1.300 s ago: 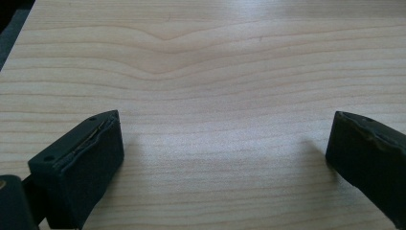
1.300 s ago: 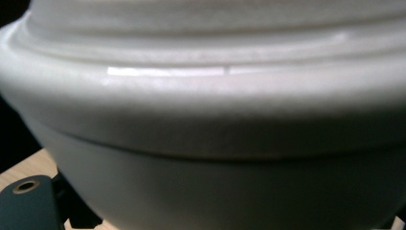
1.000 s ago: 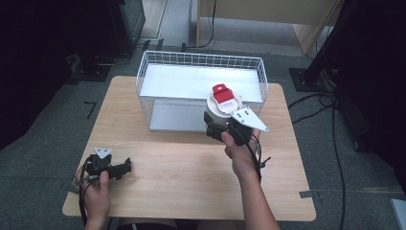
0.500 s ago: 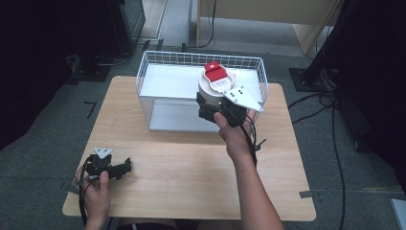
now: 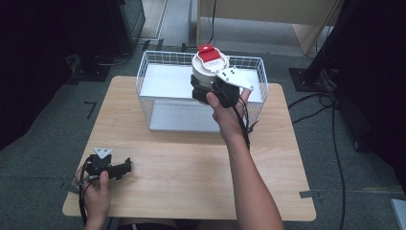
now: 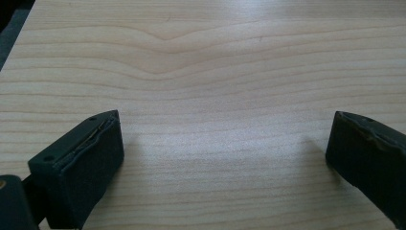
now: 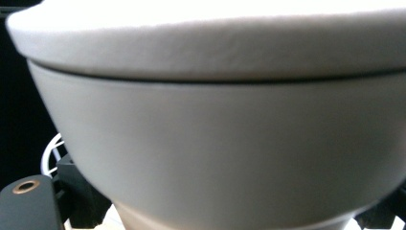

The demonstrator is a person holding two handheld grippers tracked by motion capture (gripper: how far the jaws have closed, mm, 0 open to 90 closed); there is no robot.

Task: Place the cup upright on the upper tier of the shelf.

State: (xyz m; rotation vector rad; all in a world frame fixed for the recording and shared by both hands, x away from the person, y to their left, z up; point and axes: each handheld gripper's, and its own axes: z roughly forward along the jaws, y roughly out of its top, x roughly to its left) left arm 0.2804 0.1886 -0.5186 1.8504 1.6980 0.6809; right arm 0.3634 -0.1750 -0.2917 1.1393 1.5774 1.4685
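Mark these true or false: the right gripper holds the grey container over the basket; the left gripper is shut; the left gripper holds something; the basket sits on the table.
1. The right gripper holds the grey round container with red-tabbed lid above the white wire basket: true.
2. The left gripper is shut: false, its jaws stand apart.
3. It holds something: false, just bare table between them.
4. The basket sits on the light wooden table: true.
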